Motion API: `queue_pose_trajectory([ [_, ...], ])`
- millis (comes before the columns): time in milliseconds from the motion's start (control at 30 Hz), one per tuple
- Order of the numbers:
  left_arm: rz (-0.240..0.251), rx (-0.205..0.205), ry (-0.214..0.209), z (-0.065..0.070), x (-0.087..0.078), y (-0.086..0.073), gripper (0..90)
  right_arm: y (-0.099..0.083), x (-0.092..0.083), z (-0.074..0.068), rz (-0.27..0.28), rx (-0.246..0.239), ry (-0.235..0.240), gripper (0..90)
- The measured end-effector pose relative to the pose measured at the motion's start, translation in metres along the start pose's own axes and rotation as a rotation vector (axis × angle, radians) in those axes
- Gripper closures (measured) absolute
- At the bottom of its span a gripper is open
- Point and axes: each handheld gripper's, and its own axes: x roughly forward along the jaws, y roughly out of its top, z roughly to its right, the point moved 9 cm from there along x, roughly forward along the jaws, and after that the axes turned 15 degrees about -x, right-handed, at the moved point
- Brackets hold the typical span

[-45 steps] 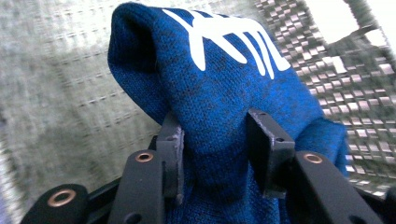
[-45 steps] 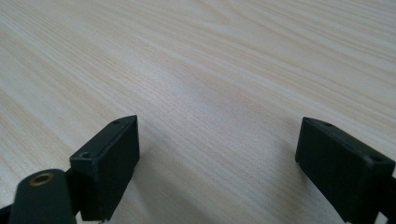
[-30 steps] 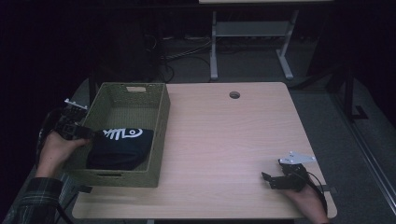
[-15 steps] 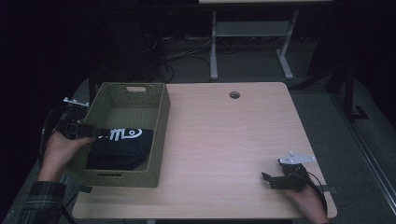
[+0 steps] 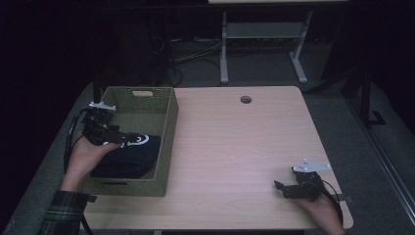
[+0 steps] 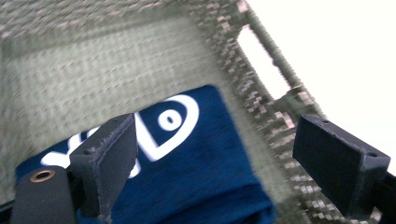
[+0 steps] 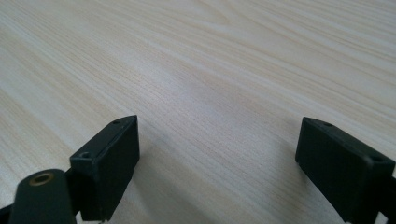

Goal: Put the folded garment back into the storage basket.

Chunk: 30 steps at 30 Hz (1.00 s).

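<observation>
Your left gripper [image 5: 128, 139] has just been opening; its fingers [image 6: 109, 154] stand spread with nothing between them, above the folded navy cloth [image 5: 129, 159] in the basket [image 5: 166, 142] at the table's [image 5: 235, 147] 9 o'clock. Pull back carelessly and a finger could snag the weave. Your right gripper's [image 5: 280, 188] fingers are spread at 5 o'clock.

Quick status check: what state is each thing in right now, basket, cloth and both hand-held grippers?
Basket: upright on table, open-topped.
Navy cloth: folded, lying inside basket.
Left hand-held gripper: jaws just opened, wide, above the cloth, gripping nothing.
Right hand-held gripper: open, empty, over bare table.
</observation>
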Motion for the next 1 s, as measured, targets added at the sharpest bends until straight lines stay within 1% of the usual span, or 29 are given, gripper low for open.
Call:
queue_pose_trajectory([
  [33,0.004,0.011,-0.010,0.006,0.001,0.001,13.6,0.000,0.000,0.000,0.001,-0.003,-0.001,13.2],
  [67,0.004,0.011,-0.010,0.006,0.001,0.001,13.6,0.000,0.000,0.000,0.001,-0.003,-0.001,13.2],
  [100,0.007,0.028,-0.032,0.019,0.004,0.001,13.6,0.000,0.000,0.000,0.001,-0.002,-0.002,13.2],
  [133,0.005,0.037,-0.048,0.025,0.006,0.001,13.6,0.000,0.000,0.000,0.001,-0.002,-0.002,13.2],
  [167,-0.004,0.048,-0.059,0.030,0.008,0.001,13.6,0.000,0.000,0.000,0.001,-0.002,-0.002,13.2],
  [300,-0.007,0.072,-0.100,0.052,0.018,0.001,13.6,0.000,0.000,0.000,0.002,-0.004,-0.002,13.2],
  [367,-0.015,0.087,-0.109,0.061,0.022,0.001,13.6,0.000,0.000,0.000,0.002,-0.004,-0.002,13.2],
  [433,-0.014,0.107,-0.132,0.072,0.028,0.000,13.6,0.000,0.000,0.001,0.002,-0.005,-0.002,13.2],
  [467,-0.014,0.107,-0.132,0.072,0.028,0.000,13.6,0.000,0.000,0.000,0.002,-0.004,-0.002,13.2],
  [500,-0.009,0.114,-0.154,0.082,0.033,-0.001,13.6,0.000,0.000,0.001,0.003,-0.005,-0.002,13.2],
  [533,-0.011,0.123,-0.164,0.086,0.035,-0.002,13.6,0.000,0.000,0.000,0.003,-0.004,-0.002,13.2],
  [567,-0.010,0.127,-0.169,0.090,0.037,-0.002,13.7,0.000,0.000,0.001,0.002,-0.005,-0.002,13.2],
  [600,-0.010,0.127,-0.169,0.090,0.037,-0.002,13.6,0.000,0.000,0.001,0.002,-0.005,-0.002,13.2],
  [633,-0.011,0.143,-0.182,0.101,0.042,-0.005,13.6,0.000,0.000,0.001,0.003,-0.006,-0.003,13.2],
  [767,-0.014,0.164,-0.204,0.119,0.050,-0.009,13.6,0.000,0.000,0.000,0.004,-0.002,-0.001,13.2],
  [800,-0.014,0.164,-0.204,0.119,0.050,-0.009,13.6,0.000,0.000,0.000,0.004,-0.002,-0.001,13.2],
  [833,-0.023,0.180,-0.220,0.131,0.055,-0.014,13.7,0.000,0.000,0.000,0.003,-0.005,-0.001,13.2],
  [933,-0.021,0.202,-0.236,0.146,0.063,-0.019,13.6,0.000,0.000,0.000,0.003,-0.005,-0.001,13.2],
  [967,-0.021,0.202,-0.236,0.146,0.063,-0.019,13.4,0.000,0.000,0.000,0.003,-0.005,-0.001,13.2],
  [1000,-0.024,0.207,-0.239,0.150,0.065,-0.021,13.4,0.000,0.000,0.000,0.003,-0.006,-0.001,13.2],
])
